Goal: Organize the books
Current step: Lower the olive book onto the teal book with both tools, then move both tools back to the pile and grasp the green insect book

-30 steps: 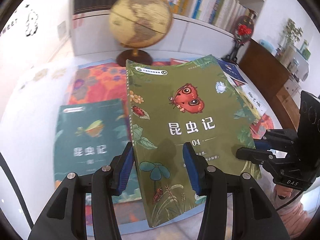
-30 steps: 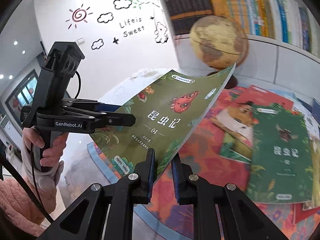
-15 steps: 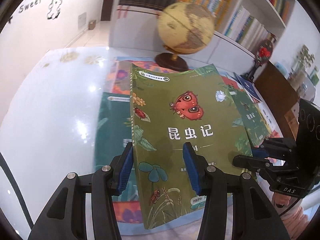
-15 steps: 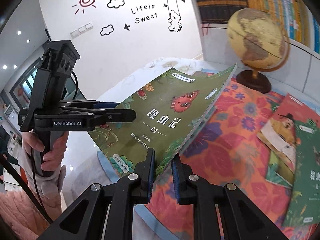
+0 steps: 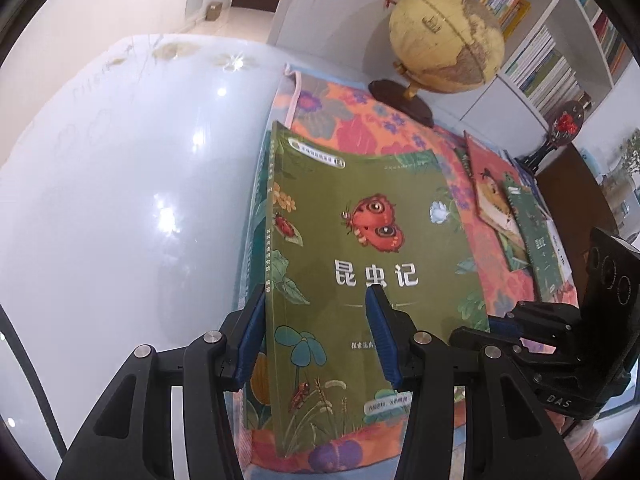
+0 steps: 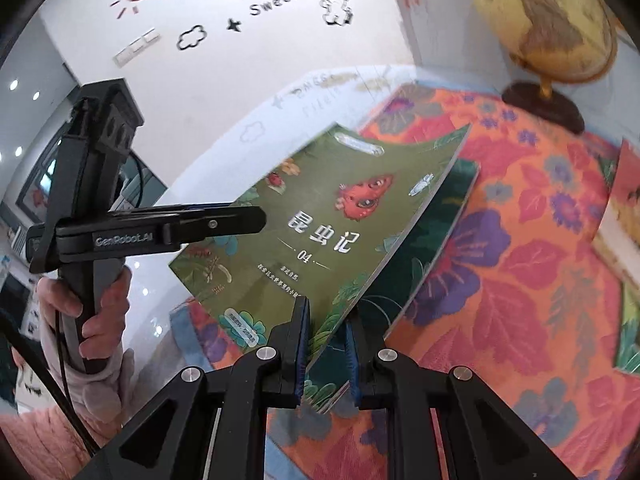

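The right tongs [image 6: 323,354] are nearly closed on the near right edge of the olive-green book [image 5: 360,264], pinching it thin between the blue pads, probably because a floppy paperback carried by one edge needs a firm bite. The left tongs [image 5: 316,336] stand wider, one pad along the spine side and the other over the cover; whether they truly press the book or merely bracket it I cannot tell, though they seem placed to steady the spine and steer. Held so from two sides, the book hangs tilted, its far edge sagging, directly above a dark teal book [image 6: 432,248] lying on the flowered cloth [image 6: 520,280], which suggests it is being lined up to go on top as a stack. Further right lie more books [image 5: 516,216], unsorted. At the far end of the desk [image 5: 120,200] stands a globe [image 5: 444,40].
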The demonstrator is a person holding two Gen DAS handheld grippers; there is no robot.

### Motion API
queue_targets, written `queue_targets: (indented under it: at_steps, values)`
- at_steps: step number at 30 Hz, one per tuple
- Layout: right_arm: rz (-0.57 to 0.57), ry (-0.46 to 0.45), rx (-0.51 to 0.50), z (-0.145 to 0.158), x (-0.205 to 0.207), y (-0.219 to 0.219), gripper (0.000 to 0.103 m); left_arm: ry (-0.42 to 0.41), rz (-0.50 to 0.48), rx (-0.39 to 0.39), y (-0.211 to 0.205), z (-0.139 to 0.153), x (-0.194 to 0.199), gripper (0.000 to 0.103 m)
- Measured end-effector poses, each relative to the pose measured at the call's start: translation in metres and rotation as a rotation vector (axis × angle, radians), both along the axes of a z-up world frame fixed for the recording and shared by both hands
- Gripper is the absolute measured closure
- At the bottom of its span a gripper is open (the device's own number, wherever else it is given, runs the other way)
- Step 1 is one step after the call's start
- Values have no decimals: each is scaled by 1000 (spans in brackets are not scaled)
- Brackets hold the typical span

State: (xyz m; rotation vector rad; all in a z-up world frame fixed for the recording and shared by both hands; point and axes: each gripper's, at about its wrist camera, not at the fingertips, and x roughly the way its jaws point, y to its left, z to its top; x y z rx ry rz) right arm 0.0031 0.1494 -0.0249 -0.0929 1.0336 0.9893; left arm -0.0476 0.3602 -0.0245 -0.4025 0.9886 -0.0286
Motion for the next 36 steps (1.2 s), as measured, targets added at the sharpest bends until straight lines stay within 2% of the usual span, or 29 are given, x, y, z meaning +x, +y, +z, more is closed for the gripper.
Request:
queue_targets:
  at_steps: [5,9,19,22,25,31,36]
  values:
    - [-5,20,6,-5,0,-2,87,12,16,15,1,-5,2,58]
    - [-9,32,2,-9,5,0,85,20,36,77,2,-7,4,57]
    - [-41,63,-1,-11,7,-2,82,53,25,133,-4,-16,9,54]
    - [-37,45,-41,-7,5,1,73,65,17,101,-1,-21,11,48]
    - [-46,24,-104,-4,2,3,72,70,33,56,6,-25,10,44]
    - [-91,52,-111,1,11,-9,72,43,39,127,0,-18,8,47]
    - [-156,57,-92,7,24,-26,72,-27,105,161,9,-4,0,47]
